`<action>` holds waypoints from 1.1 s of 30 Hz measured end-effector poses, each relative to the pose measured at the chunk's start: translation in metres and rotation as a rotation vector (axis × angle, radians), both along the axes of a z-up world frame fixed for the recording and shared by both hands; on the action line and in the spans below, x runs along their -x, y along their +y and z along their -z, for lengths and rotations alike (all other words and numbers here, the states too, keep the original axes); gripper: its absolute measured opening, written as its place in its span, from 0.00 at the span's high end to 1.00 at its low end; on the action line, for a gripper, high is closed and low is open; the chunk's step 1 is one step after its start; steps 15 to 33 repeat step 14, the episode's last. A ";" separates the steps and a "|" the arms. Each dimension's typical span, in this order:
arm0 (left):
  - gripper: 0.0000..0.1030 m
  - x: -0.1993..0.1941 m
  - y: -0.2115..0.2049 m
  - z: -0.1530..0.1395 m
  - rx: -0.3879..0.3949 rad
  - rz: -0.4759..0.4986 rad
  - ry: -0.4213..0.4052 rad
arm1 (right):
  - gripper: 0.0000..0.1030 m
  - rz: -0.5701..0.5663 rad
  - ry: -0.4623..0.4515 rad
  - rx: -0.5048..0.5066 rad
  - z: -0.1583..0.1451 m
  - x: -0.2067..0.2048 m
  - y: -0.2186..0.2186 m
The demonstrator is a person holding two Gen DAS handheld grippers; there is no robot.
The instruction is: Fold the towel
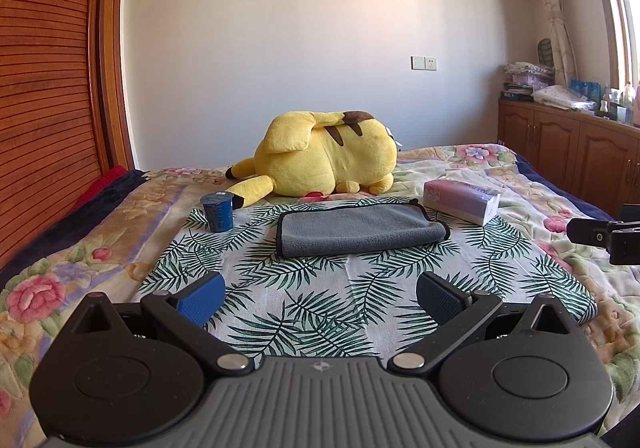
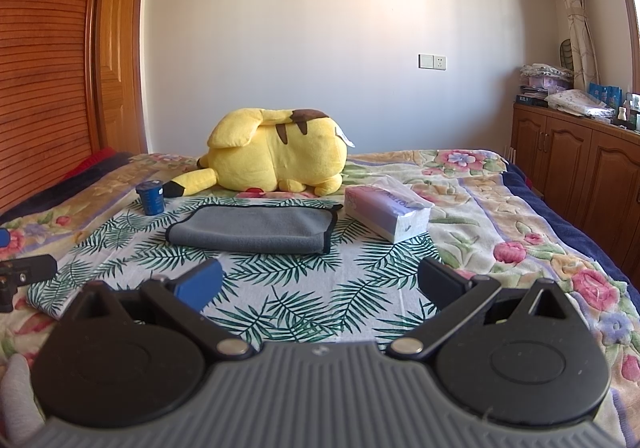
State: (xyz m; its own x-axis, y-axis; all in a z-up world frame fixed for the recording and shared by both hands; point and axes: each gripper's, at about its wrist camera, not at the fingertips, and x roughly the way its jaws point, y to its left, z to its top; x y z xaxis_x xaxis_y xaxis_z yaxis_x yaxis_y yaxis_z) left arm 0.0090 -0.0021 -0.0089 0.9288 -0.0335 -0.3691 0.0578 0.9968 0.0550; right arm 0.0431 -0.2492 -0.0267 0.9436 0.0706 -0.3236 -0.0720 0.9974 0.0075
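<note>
A grey towel with a black edge (image 1: 356, 229) lies folded over on a leaf-print cloth (image 1: 312, 308) on the bed; it also shows in the right wrist view (image 2: 256, 230). My left gripper (image 1: 320, 298) is open and empty, hovering over the cloth short of the towel's near edge. My right gripper (image 2: 318, 284) is open and empty, also short of the towel, to its right. The right gripper's tip shows at the left wrist view's right edge (image 1: 600, 236); the left gripper's tip shows at the right wrist view's left edge (image 2: 24, 272).
A yellow plush toy (image 1: 320, 156) lies behind the towel. A blue cup (image 1: 218, 212) stands at the cloth's far left corner. A tissue pack (image 1: 460, 200) lies right of the towel. Wooden cabinets (image 1: 568, 152) stand at the right, a slatted wardrobe (image 1: 48, 88) at the left.
</note>
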 end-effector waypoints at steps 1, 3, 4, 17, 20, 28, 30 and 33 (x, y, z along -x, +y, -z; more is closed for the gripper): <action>0.16 0.000 0.000 0.000 0.000 0.000 0.000 | 0.00 0.000 0.000 0.000 0.000 0.000 0.000; 0.16 0.000 0.000 0.000 -0.001 0.000 0.000 | 0.00 0.000 0.000 0.000 0.000 0.000 0.000; 0.16 0.000 0.000 0.000 -0.001 0.000 0.000 | 0.00 -0.001 0.000 0.000 0.000 0.000 0.000; 0.16 0.000 0.000 0.001 -0.002 0.001 0.001 | 0.00 -0.002 0.000 0.000 -0.001 0.000 0.001; 0.16 0.000 0.000 0.001 -0.002 0.001 0.001 | 0.00 -0.002 0.000 0.000 -0.001 0.000 0.001; 0.16 0.000 0.000 0.001 -0.002 0.001 0.001 | 0.00 -0.002 0.000 0.000 -0.001 0.000 0.001; 0.16 0.000 0.000 0.001 -0.002 0.001 0.001 | 0.00 -0.002 0.000 0.000 -0.001 0.000 0.001; 0.16 0.000 0.000 0.001 -0.002 0.001 0.001 | 0.00 -0.002 0.000 0.000 -0.001 0.000 0.001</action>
